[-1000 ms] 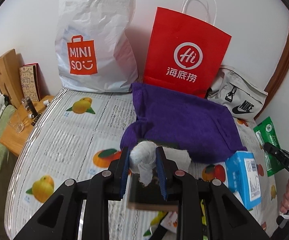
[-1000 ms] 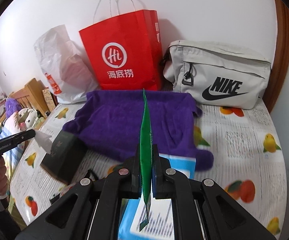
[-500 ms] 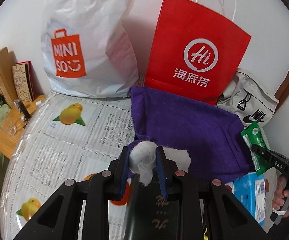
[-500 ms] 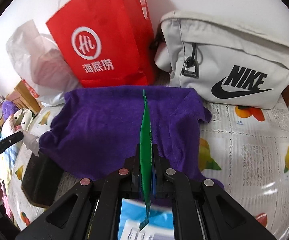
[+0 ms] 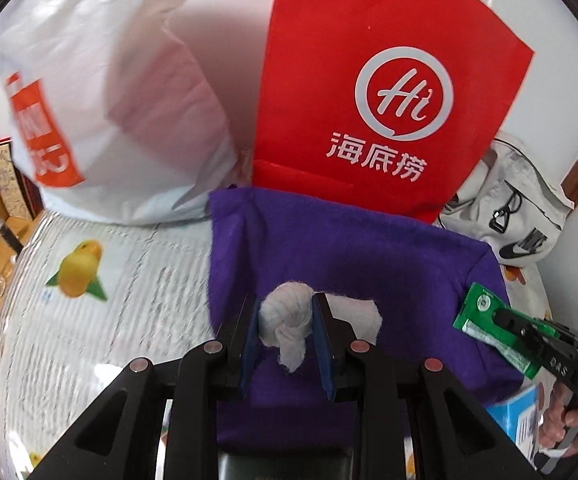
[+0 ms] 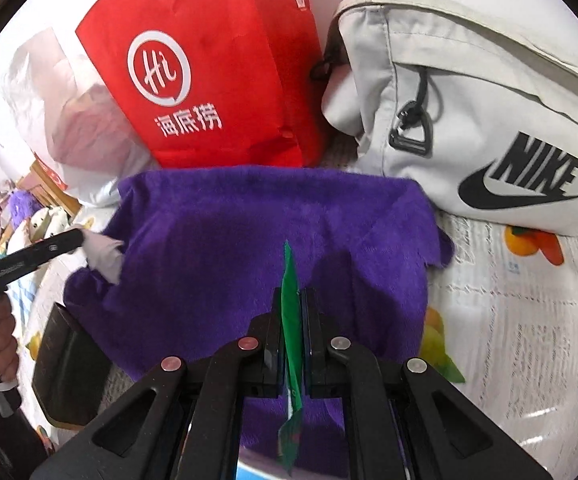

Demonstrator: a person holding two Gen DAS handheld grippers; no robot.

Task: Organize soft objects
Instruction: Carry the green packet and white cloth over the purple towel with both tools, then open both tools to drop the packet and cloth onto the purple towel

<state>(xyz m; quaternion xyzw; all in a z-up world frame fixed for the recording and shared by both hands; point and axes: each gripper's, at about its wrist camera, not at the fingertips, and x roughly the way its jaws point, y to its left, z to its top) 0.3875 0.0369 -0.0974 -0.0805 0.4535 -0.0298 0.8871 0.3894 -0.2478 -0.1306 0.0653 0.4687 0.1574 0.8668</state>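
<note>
White knotted cloth point(image 5: 287, 320) sits clamped in the left gripper point(image 5: 287, 334), while the right gripper point(image 6: 292, 334) pinches a thin green packet point(image 6: 291, 320), both held over the purple towel point(image 6: 273, 240). Neither is set down yet, and their destination, perhaps the red bag point(image 6: 217, 64) beyond, is unclear.

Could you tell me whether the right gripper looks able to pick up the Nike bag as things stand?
Probably not yet: the right gripper is shut on a green packet, so its jaws are occupied. The path to the Nike bag itself looks unobstructed.
</note>
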